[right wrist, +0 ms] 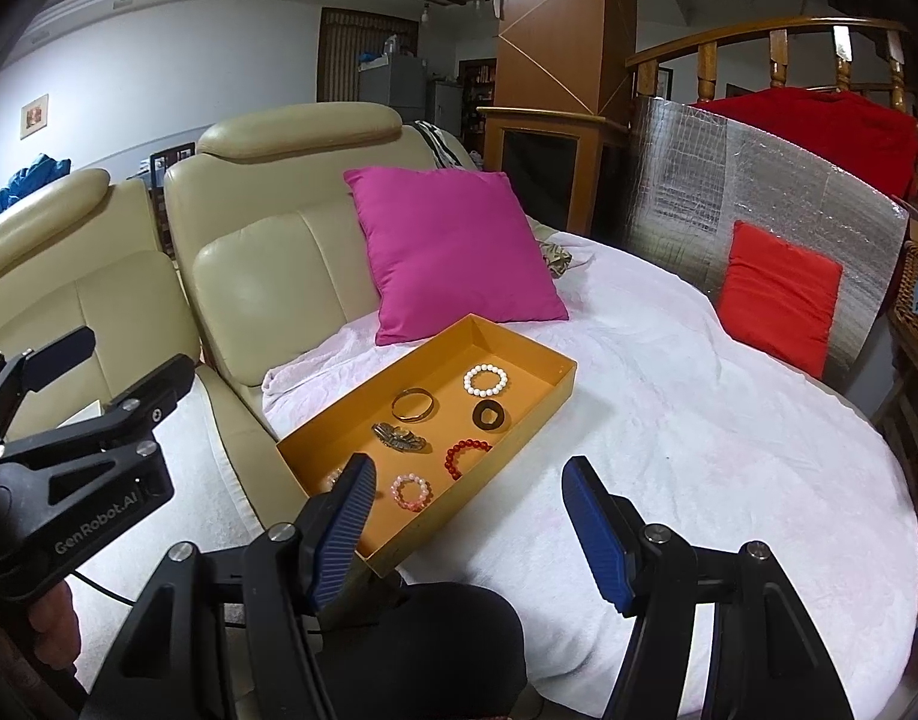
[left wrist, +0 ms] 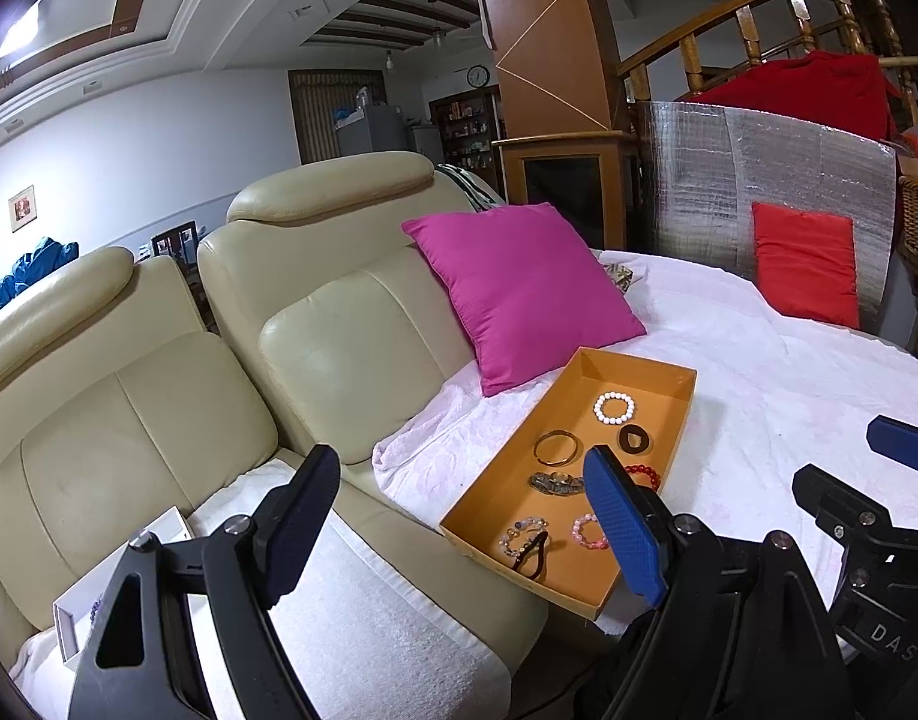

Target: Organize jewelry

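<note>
Now both grippers, left [left wrist: 465, 531] and right [right wrist: 471, 534], hover with fingers apart, holding nothing. Orange tray [right wrist: 522, 426] on the white cloth [right wrist: 699, 420], 12 o'clock of the right gripper, holds the white bead bracelet [right wrist: 486, 380], gold bangle [right wrist: 411, 404] and red bracelet [right wrist: 464, 456].

The left gripper's [left wrist: 459, 534] blue finger hides half the red bead bracelet [left wrist: 648, 476], and the right gripper's [right wrist: 468, 531] finger pretty much covers the clear bead bracelet [right wrist: 334, 476].
</note>
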`<state>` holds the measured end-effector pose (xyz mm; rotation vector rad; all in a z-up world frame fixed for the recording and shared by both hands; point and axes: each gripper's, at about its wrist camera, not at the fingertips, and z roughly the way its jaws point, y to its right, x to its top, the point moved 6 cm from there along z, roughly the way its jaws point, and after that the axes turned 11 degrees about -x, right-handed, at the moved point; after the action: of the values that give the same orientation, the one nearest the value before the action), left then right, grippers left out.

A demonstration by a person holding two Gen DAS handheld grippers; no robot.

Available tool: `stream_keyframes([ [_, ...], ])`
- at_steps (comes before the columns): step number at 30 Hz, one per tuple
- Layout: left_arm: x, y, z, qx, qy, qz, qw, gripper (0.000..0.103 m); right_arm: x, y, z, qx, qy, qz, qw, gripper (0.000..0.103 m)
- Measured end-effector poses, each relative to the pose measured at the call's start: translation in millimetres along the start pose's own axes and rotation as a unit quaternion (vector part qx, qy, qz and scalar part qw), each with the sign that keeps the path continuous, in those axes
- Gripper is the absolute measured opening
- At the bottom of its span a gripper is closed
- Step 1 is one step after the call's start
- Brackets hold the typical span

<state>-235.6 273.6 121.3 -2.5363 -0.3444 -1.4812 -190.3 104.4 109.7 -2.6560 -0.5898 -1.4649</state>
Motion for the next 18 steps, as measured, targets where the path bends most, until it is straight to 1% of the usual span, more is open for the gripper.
stream_keyframes([
  [18, -1.4, -3.3, 1.6, -0.004, 0.000, 0.000, 1.0000, 0.084, -2.0, -1.8, 6.3, -0.004, -0.006, -0.002, 1.000, 0.069],
])
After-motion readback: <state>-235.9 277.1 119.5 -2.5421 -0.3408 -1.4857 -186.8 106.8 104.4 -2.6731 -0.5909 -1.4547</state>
